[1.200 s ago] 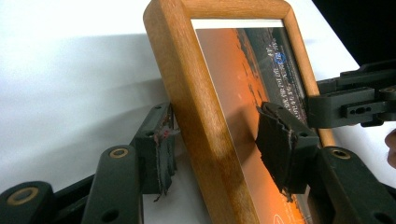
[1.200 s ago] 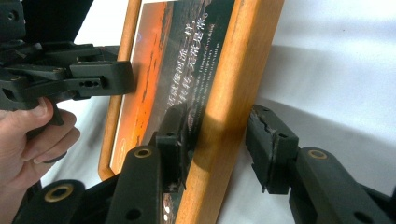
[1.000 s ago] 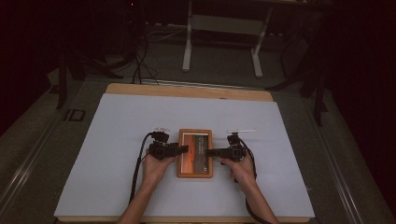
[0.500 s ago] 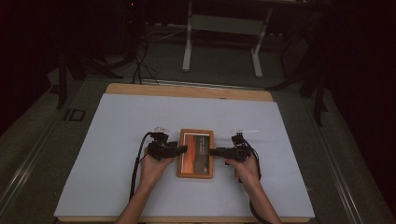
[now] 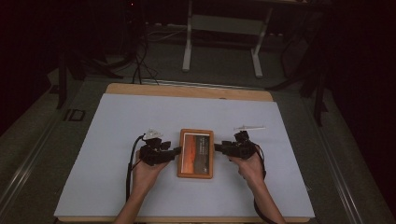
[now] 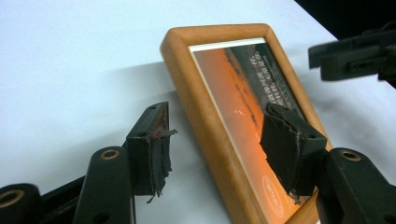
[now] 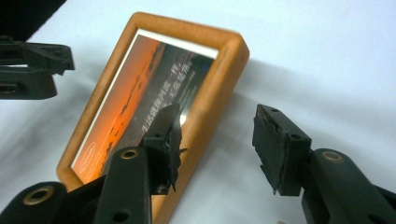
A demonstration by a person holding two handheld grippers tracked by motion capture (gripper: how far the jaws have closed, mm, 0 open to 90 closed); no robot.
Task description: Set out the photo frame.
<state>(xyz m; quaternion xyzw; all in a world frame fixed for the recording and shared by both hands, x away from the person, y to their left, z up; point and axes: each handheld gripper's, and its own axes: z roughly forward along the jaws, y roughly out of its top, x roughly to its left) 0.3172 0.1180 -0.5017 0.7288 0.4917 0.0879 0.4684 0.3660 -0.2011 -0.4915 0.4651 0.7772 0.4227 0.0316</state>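
Flat on the pale blue table cover (image 5: 116, 140), a wooden picture frame (image 5: 195, 153) lies face up near the person's edge, its long sides running away from the person. Its rounded, honey-coloured border surrounds a thin white mat and a print of an orange sunset sky that darkens toward the far end, with lines of small pale lettering and a round emblem near the close corner; the lettering is too small to read. The left gripper (image 5: 176, 151) sits at the frame's left long side and the right gripper (image 5: 217, 148) at its right long side, each held in one hand. Both sets of jaws have just been opening and now stand wide: in each gripper view one pad (image 6: 152, 149) hangs over the table cover outside the frame and the other (image 6: 287, 147) over the print, with the border between them and neither pad pressing on it. A slim pale stick (image 5: 249, 127) lies well beyond the right gripper.
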